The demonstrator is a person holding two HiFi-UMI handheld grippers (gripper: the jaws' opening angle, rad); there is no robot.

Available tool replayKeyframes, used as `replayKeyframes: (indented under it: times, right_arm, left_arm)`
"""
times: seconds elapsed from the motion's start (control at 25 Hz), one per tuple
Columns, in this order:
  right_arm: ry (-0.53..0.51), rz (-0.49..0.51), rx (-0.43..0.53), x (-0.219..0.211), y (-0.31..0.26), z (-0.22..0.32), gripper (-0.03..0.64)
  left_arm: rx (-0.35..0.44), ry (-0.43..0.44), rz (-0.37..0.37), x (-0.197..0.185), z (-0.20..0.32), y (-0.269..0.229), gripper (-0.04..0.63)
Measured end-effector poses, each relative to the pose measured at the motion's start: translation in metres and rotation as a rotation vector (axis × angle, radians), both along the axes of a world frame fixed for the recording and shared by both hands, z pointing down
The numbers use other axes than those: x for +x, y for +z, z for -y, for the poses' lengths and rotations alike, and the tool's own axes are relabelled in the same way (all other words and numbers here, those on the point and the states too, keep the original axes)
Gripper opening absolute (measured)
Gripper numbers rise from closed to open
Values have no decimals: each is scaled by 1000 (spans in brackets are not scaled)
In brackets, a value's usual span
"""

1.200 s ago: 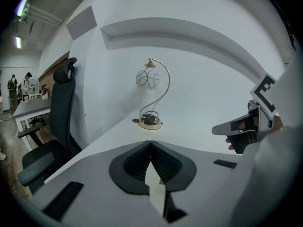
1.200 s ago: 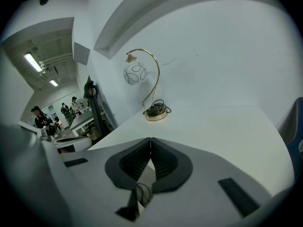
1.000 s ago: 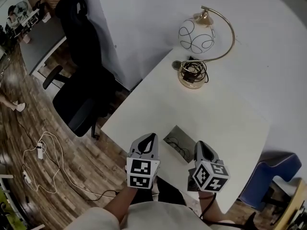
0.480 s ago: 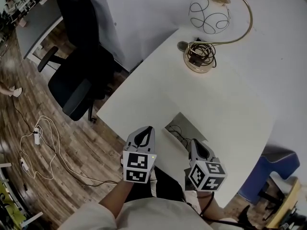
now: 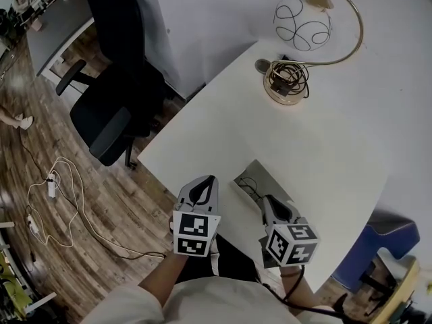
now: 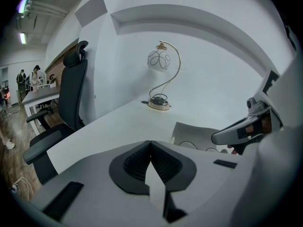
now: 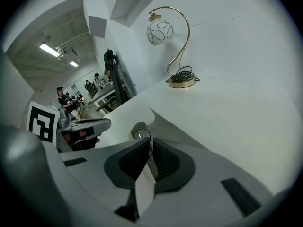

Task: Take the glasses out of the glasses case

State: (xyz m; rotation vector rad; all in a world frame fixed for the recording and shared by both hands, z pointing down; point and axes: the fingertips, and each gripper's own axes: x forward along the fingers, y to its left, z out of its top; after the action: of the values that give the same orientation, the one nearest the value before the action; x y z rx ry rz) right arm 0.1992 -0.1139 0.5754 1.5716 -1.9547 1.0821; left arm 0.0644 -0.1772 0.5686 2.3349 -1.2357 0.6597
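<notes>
The glasses case is lying open near the desk's near edge, its grey lid tilting up on the far side, with the wire-rimmed glasses resting inside. The right gripper is hovering just at the near right end of the case. Its fingers are sitting all but closed, with only a thin slit showing between them, and the glasses' frame is lying just beyond their tips. No view is showing clearly whether they are pinching anything. The left gripper is waiting just left of the case, over the desk's near edge. Its fingers are pressing together at the tips and holding nothing.

At the far end of the desk, well apart from the case, a brass arc lamp with a round white shade is standing against the wall, its cord coiling on its base. A black office chair is standing off the desk's left side on the wooden floor, where cables are trailing. A blue seat is showing at the near right.
</notes>
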Motion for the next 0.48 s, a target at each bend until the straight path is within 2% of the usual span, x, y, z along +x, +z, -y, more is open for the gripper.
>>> replayKeyframes:
  times: [0.4,0.44,0.48]
  right_arm:
    - [-136,-25,-34,-5,1,1,39]
    - [-146,-29,-39,-5,1,0,54]
    - [-156,-34,-43,-5,1,0,101]
  left_arm:
    - [-1,-26,-6,-4,1,1,17]
    - [-2,-29,-6,-5,1,1,17]
    - [-3,-32,-6,-6,1,2,17]
